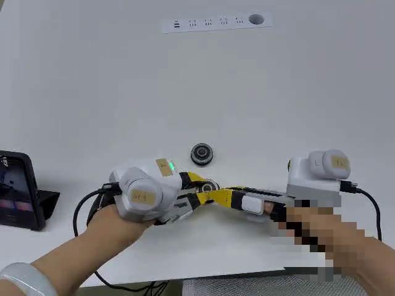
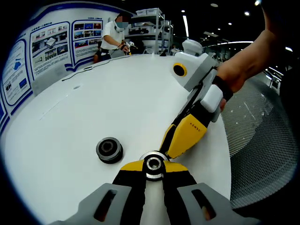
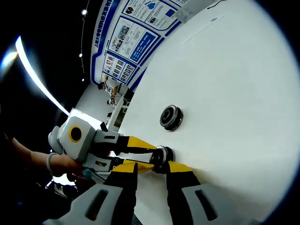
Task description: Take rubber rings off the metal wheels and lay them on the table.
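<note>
A small metal wheel [image 1: 210, 184] with a black rubber ring is held just above the white table [image 1: 123, 92] at the front. My left gripper [image 1: 207, 186] comes in from the left and is shut on the wheel [image 2: 153, 165], its yellow tips on both sides. From the right, my right gripper [image 1: 216, 197] meets it, and its narrow-set jaws close on the wheel's black rubber edge [image 3: 165, 154]. A second wheel [image 1: 202, 154] with its rubber ring on lies flat on the table just behind, apart from both grippers.
A white power strip [image 1: 216, 22] lies at the far edge of the table. A dark phone on a stand [image 1: 17, 191] stands at the left. Black cables [image 1: 83, 206] trail from both grippers toward the front edge. A person [image 2: 115, 33] stands far behind the table.
</note>
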`<state>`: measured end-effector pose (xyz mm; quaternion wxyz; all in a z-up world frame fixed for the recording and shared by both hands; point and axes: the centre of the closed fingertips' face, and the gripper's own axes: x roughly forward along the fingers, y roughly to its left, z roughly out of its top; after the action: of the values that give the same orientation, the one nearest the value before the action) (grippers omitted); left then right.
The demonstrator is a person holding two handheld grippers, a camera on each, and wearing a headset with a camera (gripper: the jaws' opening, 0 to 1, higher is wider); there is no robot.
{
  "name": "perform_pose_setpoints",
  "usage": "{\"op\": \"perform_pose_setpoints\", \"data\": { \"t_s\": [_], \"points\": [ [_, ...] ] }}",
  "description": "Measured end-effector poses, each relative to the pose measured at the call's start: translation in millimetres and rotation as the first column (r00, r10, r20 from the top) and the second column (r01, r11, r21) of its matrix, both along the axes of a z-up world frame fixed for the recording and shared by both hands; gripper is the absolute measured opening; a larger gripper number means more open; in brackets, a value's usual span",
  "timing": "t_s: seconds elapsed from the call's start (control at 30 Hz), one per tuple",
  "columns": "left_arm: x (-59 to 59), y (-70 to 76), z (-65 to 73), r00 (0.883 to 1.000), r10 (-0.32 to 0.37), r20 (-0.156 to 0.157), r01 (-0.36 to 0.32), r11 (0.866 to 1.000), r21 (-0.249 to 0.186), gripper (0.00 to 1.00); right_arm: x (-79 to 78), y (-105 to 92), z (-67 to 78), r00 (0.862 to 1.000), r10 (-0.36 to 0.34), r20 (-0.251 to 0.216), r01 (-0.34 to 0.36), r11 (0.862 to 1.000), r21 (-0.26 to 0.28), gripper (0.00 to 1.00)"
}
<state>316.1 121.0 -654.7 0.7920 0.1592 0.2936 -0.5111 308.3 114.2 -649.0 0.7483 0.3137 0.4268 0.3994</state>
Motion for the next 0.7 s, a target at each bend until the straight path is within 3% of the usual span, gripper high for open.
{"op": "perform_pose_setpoints", "data": {
  "t_s": [0.3, 0.7],
  "points": [
    [-0.5, 0.0, -0.2, 1.0, 0.0, 0.0, 0.0, 1.0, -0.002, 0.13, 4.8, -5.5, -10.7, 1.0, -0.025, -0.016, 0.024, 0.999, -0.045, 0.11],
    [-0.4, 0.1, 0.0, 1.0, -0.001, 0.0, 0.001, 1.0, -0.005, 0.13, 7.2, -8.1, -11.9, 1.0, -0.026, -0.004, 0.026, 0.997, -0.074, 0.02]
  ]
}}
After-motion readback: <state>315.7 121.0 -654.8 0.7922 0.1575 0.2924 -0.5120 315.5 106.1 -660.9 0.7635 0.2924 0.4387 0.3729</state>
